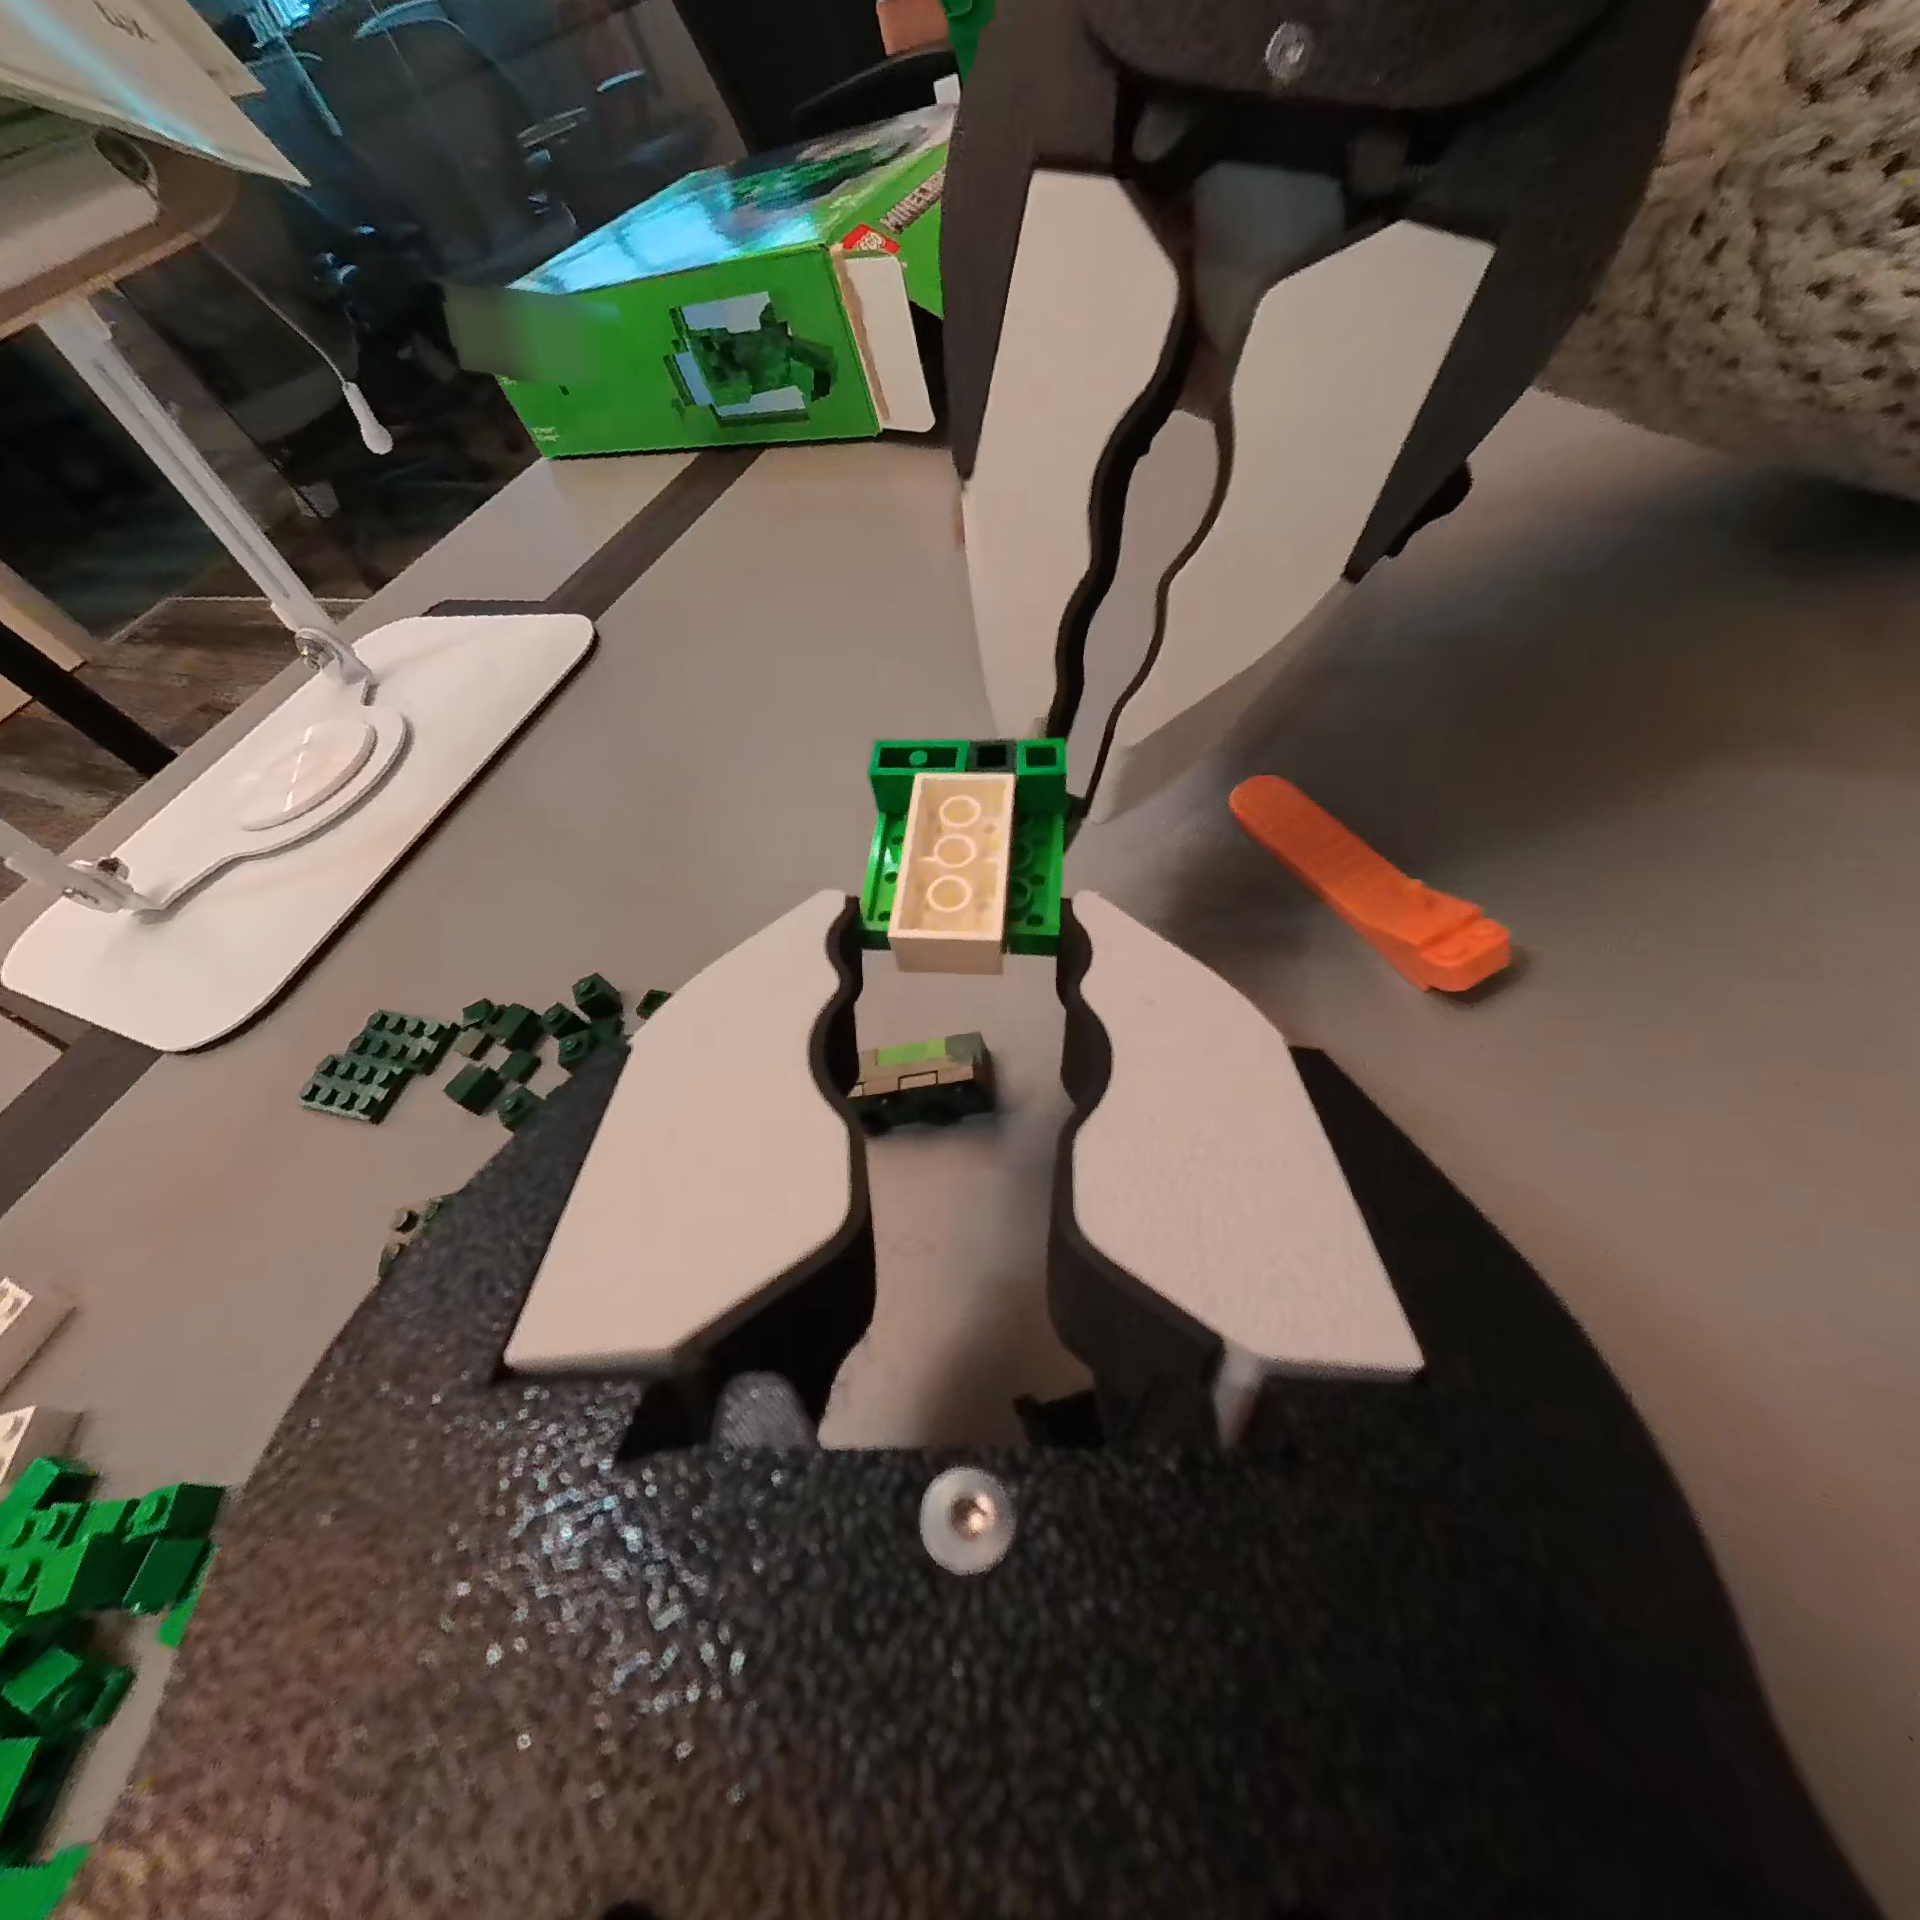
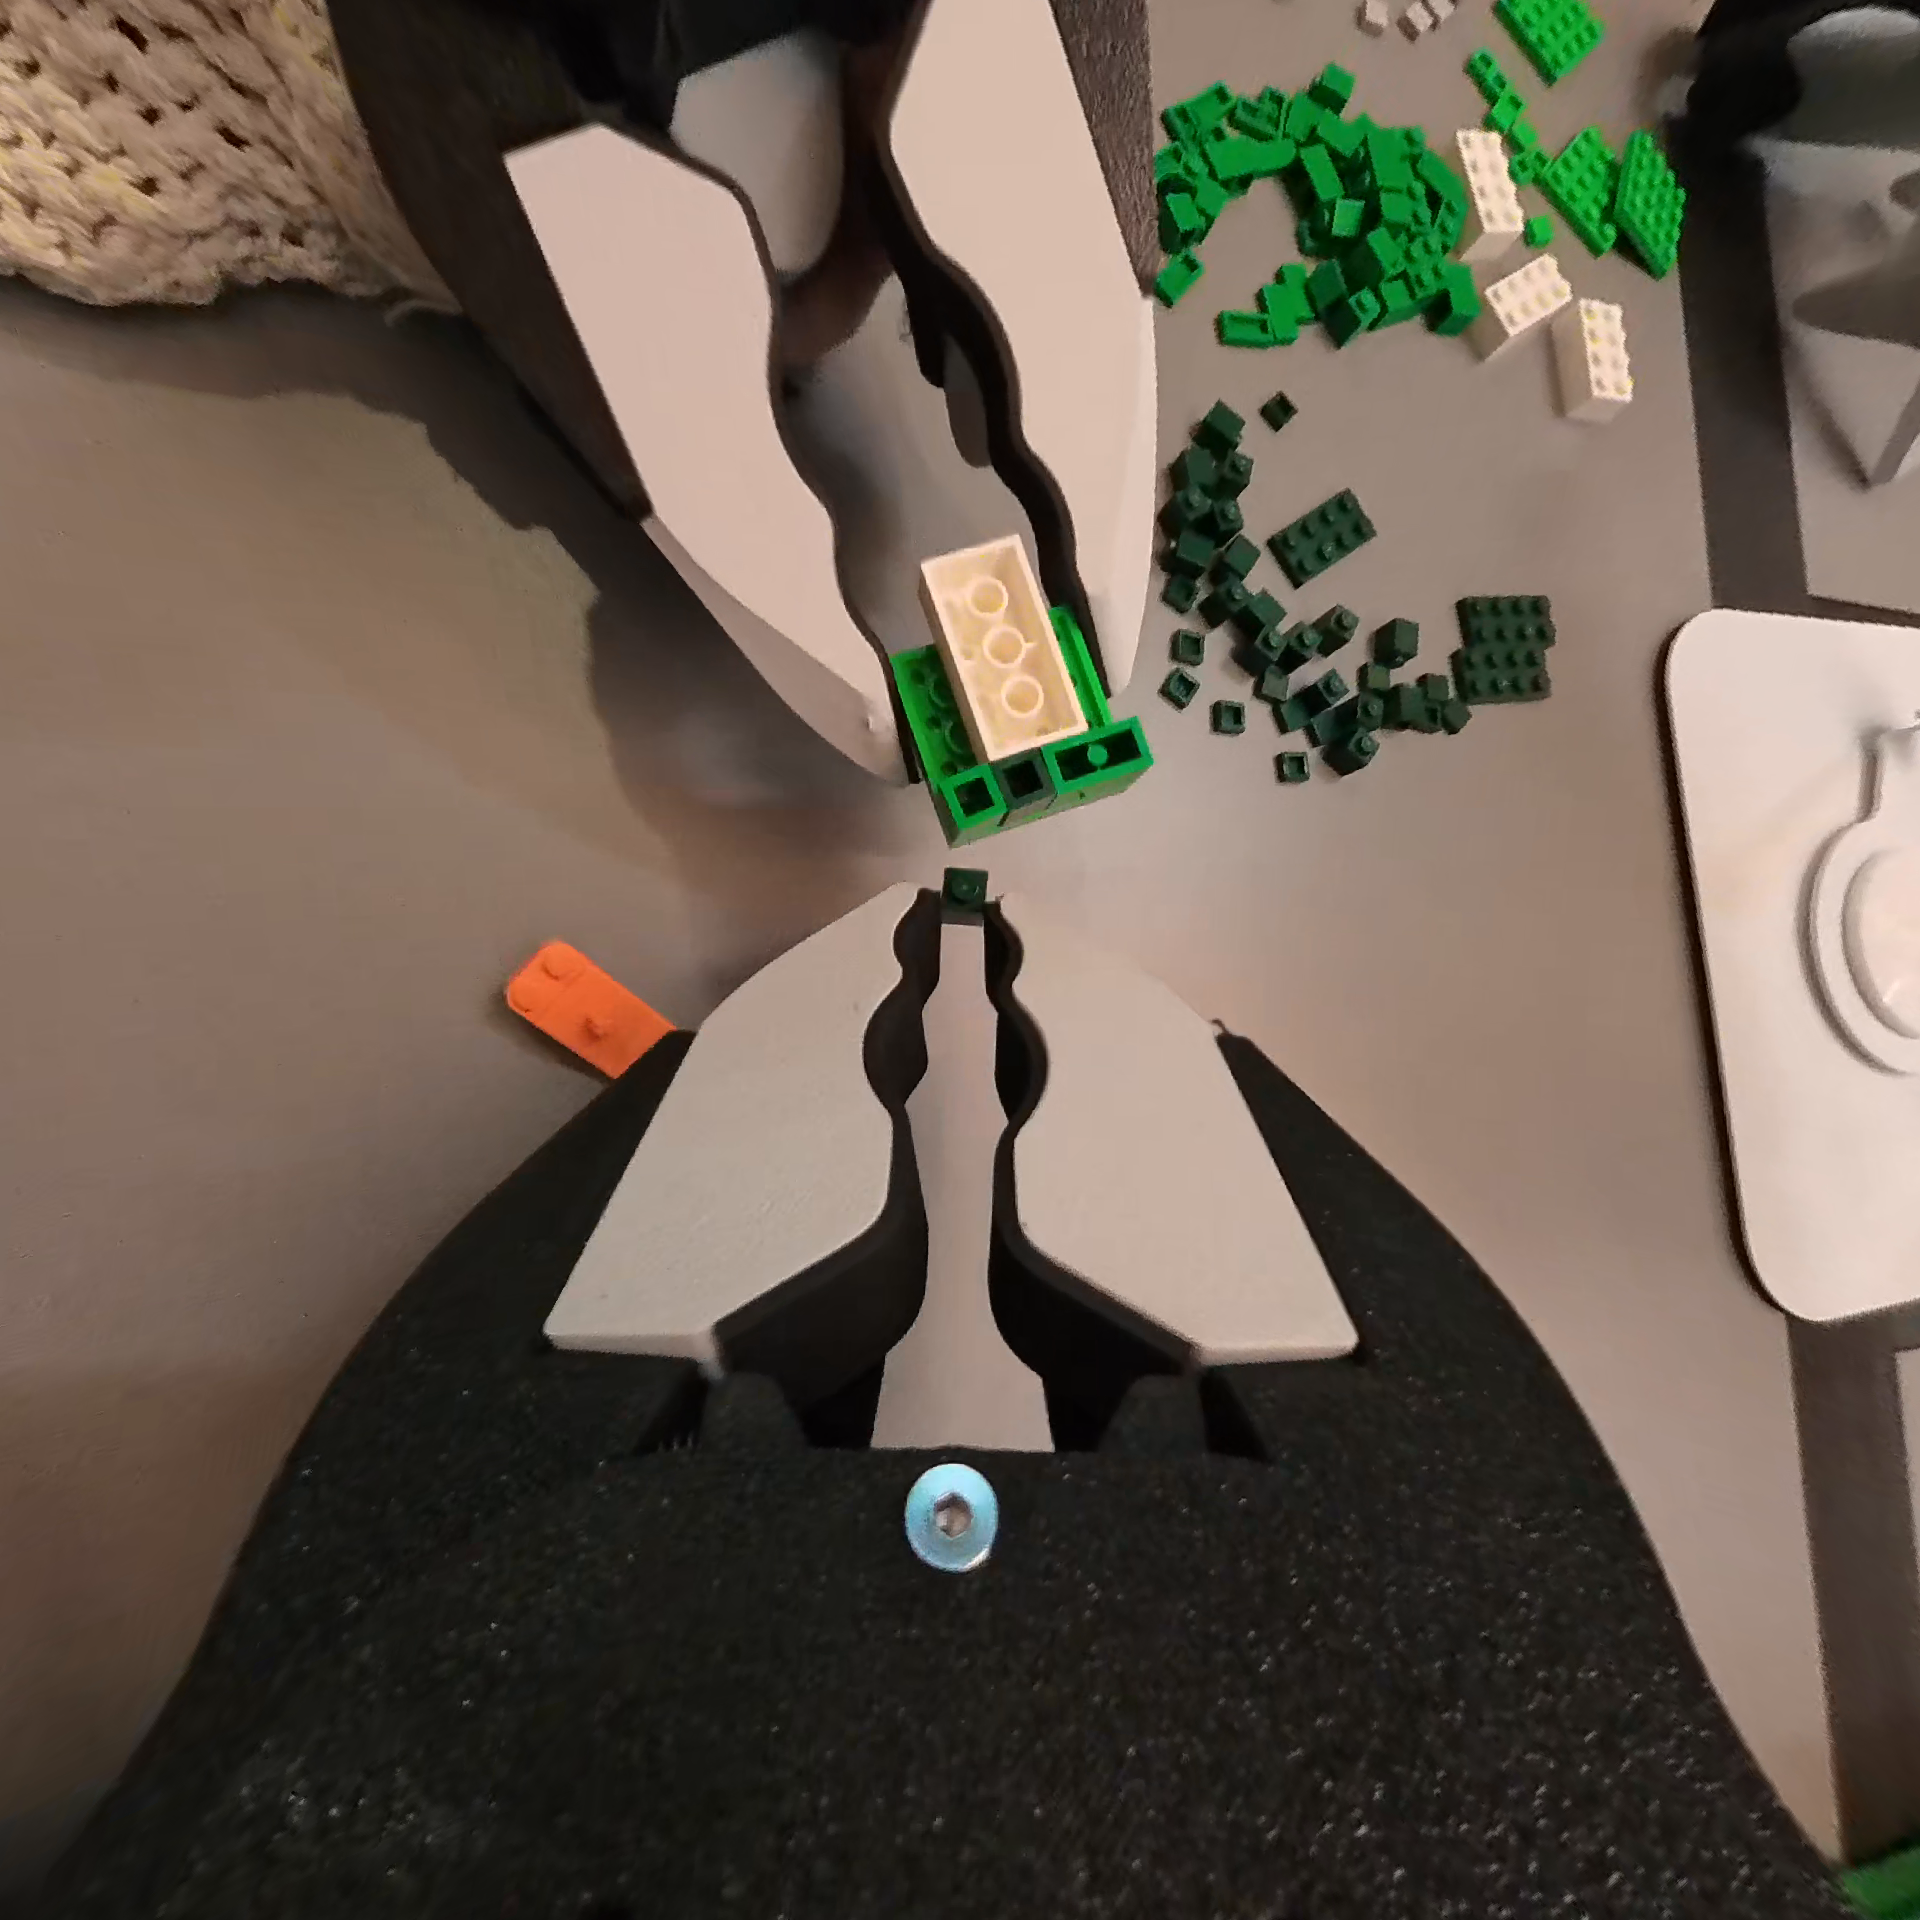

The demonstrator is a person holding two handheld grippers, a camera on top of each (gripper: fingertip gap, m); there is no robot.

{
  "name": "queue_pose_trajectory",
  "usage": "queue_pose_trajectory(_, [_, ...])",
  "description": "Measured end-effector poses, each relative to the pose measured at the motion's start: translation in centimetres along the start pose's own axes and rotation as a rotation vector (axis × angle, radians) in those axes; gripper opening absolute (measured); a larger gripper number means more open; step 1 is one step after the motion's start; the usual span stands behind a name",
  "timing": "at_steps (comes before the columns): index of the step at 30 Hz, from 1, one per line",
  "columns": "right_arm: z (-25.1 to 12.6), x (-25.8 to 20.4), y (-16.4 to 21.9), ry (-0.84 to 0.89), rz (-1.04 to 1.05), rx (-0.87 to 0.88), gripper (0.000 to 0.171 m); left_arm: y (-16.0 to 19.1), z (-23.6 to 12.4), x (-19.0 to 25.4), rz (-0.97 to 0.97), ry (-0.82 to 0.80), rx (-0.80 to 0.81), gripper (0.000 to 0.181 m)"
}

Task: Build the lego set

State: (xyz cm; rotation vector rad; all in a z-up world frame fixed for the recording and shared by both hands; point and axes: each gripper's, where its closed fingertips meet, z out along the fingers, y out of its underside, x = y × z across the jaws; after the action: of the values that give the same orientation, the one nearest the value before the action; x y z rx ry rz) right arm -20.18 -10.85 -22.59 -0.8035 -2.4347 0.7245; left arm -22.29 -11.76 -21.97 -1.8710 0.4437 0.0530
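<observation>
The left gripper [image 1: 961, 914] clamped its fingers on the green assembly [image 2: 1023, 727] (white brick underside up) above the counter [image 2: 312, 623]. The right gripper [image 2: 964, 899] pinched a dark green stud piece [image 2: 965, 891] just beside it.

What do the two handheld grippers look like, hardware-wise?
Both match. The left gripper and right gripper each have a black, rough-textured body, one silver screw on the centre line, and two broad pale grey fingers tapering to tips, with black wavy inner pads. No cables or markings show. A cream knitted sleeve sits behind the right one.
</observation>
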Motion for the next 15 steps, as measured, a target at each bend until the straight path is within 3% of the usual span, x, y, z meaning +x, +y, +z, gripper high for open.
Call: queue_pose_trajectory(15, [-0.55, -0.12, -0.19, -0.015, 0.007, 0.038, 0.008, 0.94, 0.73, 0.62, 0.05, 0.014, -0.082, 0.036])
